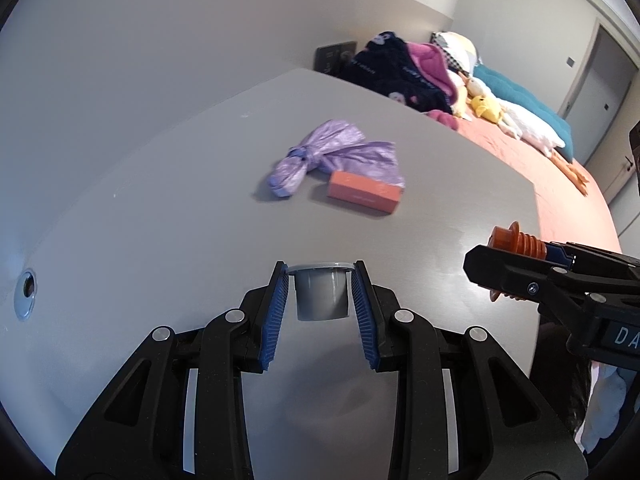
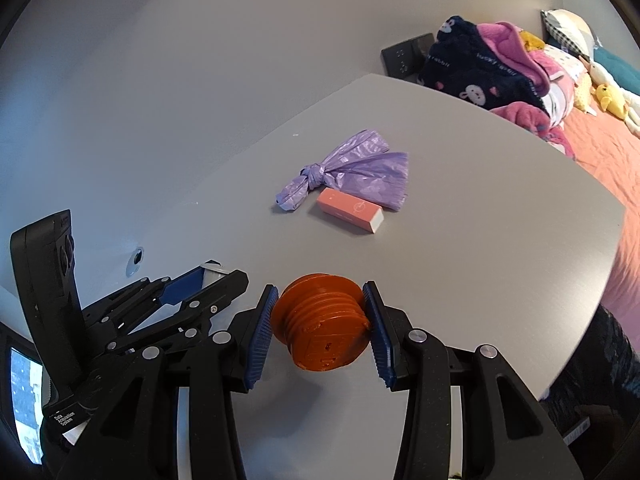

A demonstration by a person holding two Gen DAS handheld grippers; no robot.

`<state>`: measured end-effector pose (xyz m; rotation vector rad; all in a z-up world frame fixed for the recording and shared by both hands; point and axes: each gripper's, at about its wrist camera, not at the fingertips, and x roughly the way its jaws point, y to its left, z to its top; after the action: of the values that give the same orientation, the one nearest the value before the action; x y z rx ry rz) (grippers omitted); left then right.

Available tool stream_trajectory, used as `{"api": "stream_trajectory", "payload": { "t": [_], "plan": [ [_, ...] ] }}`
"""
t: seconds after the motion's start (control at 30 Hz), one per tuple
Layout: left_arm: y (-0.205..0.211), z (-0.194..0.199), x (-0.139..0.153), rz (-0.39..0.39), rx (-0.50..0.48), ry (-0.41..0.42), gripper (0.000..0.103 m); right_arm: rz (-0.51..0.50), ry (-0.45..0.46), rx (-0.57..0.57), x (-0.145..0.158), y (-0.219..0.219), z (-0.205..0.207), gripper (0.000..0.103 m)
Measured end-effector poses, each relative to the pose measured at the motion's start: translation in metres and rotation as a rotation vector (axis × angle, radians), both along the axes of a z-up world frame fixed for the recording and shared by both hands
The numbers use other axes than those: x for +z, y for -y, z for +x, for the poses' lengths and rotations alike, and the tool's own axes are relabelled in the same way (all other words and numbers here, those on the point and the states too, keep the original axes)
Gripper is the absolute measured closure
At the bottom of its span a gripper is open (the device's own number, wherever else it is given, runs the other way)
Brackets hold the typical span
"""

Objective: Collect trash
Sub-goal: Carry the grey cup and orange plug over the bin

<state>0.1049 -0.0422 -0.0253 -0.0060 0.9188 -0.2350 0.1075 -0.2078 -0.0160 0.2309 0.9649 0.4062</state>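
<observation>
My left gripper is shut on a small grey plastic cup and holds it above the grey table. My right gripper is shut on an orange threaded plug; it also shows in the left wrist view at the right. A knotted purple plastic bag lies further back on the table, with a pink box touching its front edge. Both also show in the right wrist view, the bag and the box.
A round cable hole sits in the table at the left. A bed with an orange sheet, dark and pink blankets and plush toys lies beyond the table's right edge. A grey wall runs behind.
</observation>
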Motion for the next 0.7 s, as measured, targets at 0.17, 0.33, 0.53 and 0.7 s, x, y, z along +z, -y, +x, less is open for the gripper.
{"api": "stream_trajectory", "payload": {
  "t": [0.17,0.33,0.53,0.7],
  "plan": [
    [0.017,-0.009,0.01,0.004,-0.038,0.023,0.071,0.006,0.015,-0.017,0.007,0.013,-0.017,0.058],
    [0.033,-0.014,0.016,0.007,-0.073,0.033,0.071,0.015,0.034,-0.042,0.016,0.029,-0.032,0.058],
    [0.054,-0.021,0.024,0.009,-0.124,0.045,0.071,0.024,0.05,-0.084,0.024,0.052,-0.051,0.058],
    [0.073,-0.028,0.03,0.002,-0.175,0.057,0.071,0.027,0.058,-0.127,0.028,0.073,-0.065,0.058]
  ]
}}
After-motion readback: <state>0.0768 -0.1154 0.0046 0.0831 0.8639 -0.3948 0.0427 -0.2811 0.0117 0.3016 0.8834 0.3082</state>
